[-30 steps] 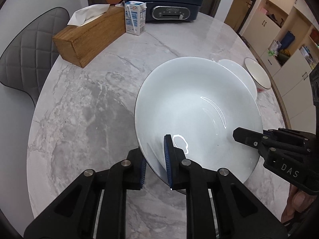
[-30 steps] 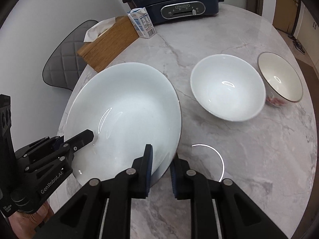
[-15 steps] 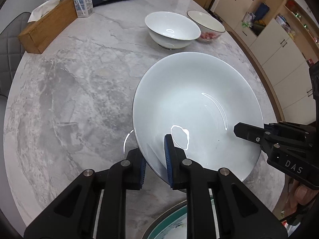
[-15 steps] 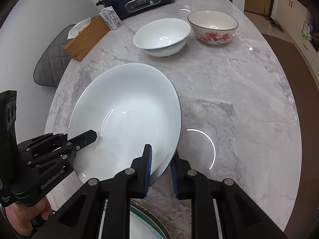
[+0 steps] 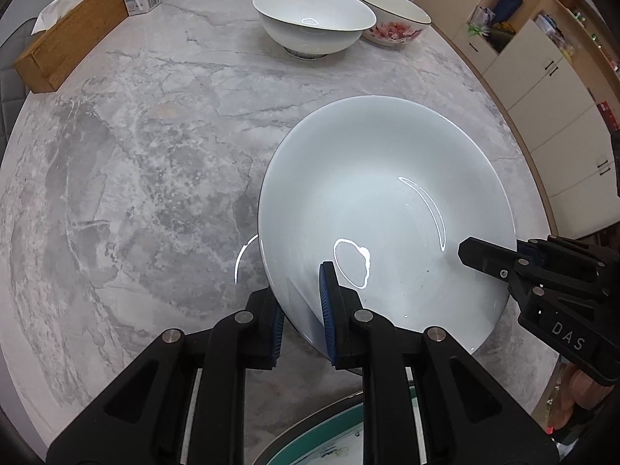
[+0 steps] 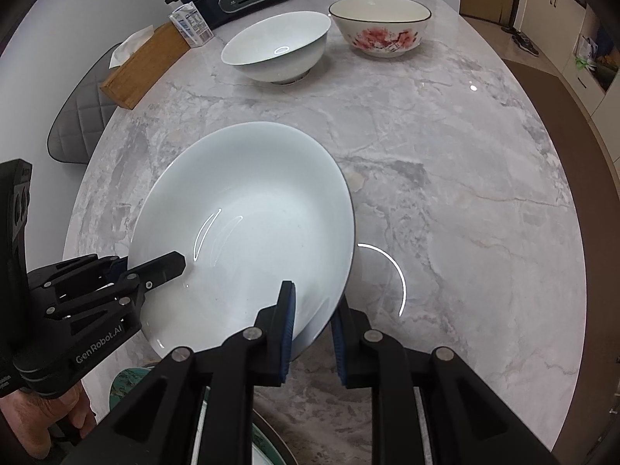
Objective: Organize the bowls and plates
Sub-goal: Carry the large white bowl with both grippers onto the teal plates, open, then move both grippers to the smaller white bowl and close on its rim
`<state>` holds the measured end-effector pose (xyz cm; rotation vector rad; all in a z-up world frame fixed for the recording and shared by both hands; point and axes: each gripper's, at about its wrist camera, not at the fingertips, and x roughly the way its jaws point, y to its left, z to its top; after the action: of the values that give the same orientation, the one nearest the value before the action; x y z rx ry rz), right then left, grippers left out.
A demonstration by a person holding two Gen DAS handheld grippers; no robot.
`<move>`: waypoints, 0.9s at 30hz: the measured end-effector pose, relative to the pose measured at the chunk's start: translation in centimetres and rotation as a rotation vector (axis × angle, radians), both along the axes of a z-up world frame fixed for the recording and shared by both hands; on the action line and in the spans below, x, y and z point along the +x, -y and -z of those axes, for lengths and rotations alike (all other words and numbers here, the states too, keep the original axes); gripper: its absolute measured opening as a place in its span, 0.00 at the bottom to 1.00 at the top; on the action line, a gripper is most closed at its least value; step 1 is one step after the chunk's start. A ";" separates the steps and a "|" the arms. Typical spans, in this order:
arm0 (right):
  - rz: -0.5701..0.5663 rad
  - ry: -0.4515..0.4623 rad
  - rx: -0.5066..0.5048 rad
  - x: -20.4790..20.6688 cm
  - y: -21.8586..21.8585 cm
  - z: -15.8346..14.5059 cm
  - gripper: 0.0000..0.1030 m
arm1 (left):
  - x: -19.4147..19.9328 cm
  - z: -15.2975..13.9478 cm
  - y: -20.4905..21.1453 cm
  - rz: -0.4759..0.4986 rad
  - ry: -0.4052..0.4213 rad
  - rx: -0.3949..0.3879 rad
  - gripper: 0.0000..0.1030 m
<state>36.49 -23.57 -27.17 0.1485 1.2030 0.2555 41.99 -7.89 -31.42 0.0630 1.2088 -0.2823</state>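
The round grey marble table [image 5: 128,178] lay mostly bare, with free stone reaching to its curved edges. Two bowls stood at the far side, a plain white bowl [image 6: 277,48] just beside a pink-flowered bowl [image 6: 381,31]. A large shallow white porcelain plate [image 5: 383,209], glossy and unmarked, hung tilted above the near edge. The left gripper [image 5: 300,310] and the right gripper [image 6: 312,327] each pinched its rim, fingers narrow. Below sat what looked like a green-patterned dish [image 5: 333,441], largely hidden.

Bare marble table [image 5: 147,178] spreads left of the held white plate [image 5: 379,209]. Two bowls [image 5: 314,19] block the far edge; a green-patterned plate [image 5: 333,441] crowds the near edge.
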 end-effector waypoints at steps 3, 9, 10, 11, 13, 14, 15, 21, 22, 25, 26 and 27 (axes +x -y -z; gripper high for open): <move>-0.002 0.002 -0.005 0.0 0.0 0.0 0.19 | 0.1 0.0 0.0 -0.005 0.005 0.001 0.15; 0.000 -0.003 -0.007 -0.1 -0.1 0.2 0.20 | -0.1 -0.3 -0.2 -0.025 0.024 -0.010 0.15; 0.001 -0.001 -0.008 -0.2 -0.1 0.1 0.23 | -0.2 -0.5 -0.3 -0.029 0.035 -0.018 0.15; 0.003 0.007 -0.009 -0.3 -0.1 -0.1 0.24 | -0.3 -0.7 -0.4 -0.033 0.040 -0.021 0.17; 0.004 0.024 -0.013 -0.5 0.0 -0.5 0.33 | -0.5 -1.2 -0.7 -0.042 0.052 -0.034 0.29; 0.006 0.038 -0.018 -0.6 0.1 -0.8 0.41 | -0.6 -1.4 -0.8 -0.048 0.058 -0.035 0.45; 0.008 0.049 -0.025 -0.7 0.2 -1.1 0.46 | -0.8 -1.7 -1.0 -0.057 0.068 -0.038 0.56; 0.072 0.113 0.000 -2.6 2.4 -3.6 0.88 | -2.5 -4.3 -3.5 -0.110 0.130 -0.071 0.75; 0.087 0.127 0.015 -3.2 3.1 -4.0 0.96 | -2.9 -4.7 -4.0 -0.117 0.135 -0.085 0.77; 0.120 0.137 0.065 -4.6 5.1 -4.3 1.00 | -3.8 -5.5 -6.1 -0.159 0.155 -0.135 0.94; 0.130 0.126 0.080 -5.0 5.7 -4.2 1.00 | -4.2 -5.8 -6.9 -0.184 0.173 -0.155 0.98; 0.148 0.114 0.095 -5.4 6.5 -4.0 1.00 | -4.6 -6.1 -7.7 -0.212 0.191 -0.172 0.99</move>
<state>31.12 -30.03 -23.14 0.3007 1.0616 0.1891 37.42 -0.18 -25.35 -0.1833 0.9878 -0.1883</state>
